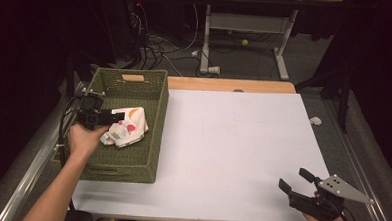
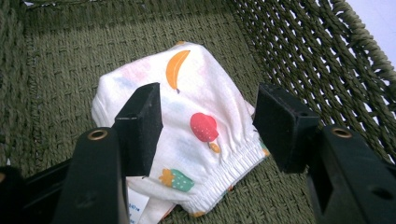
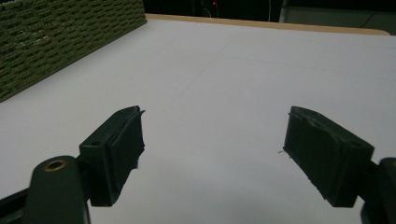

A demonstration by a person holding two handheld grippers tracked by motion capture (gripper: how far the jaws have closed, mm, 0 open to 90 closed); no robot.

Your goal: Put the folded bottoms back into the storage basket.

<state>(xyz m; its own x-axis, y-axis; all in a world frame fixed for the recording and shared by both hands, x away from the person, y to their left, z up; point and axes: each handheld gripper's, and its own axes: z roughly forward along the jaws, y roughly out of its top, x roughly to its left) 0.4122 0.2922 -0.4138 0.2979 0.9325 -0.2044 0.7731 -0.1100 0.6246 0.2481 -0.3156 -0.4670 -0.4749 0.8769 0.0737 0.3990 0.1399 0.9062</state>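
A white cloth [image 1: 129,127] printed with fruit lies bunched on the floor of a green woven basket [image 1: 155,139] at the table's left. My left gripper [image 1: 118,116] reaches into the basket from its left side. In the left gripper view the cloth [image 2: 196,79] lies under and between the two black pads [image 2: 140,126], which stand apart at its edges without squeezing it; the left gripper [image 2: 208,109] is open. My right gripper [image 1: 292,178] rests open over the white table [image 1: 232,142] near the front right corner, and nothing sits between the right gripper [image 3: 212,135] jaws.
The basket wall [image 3: 60,42] rises at the far left of the right gripper view. A wooden table edge [image 1: 230,85] runs along the back. Behind the table are cables [image 1: 157,43], a desk frame [image 1: 247,27] and a small yellow ball [image 1: 245,42] on the floor.
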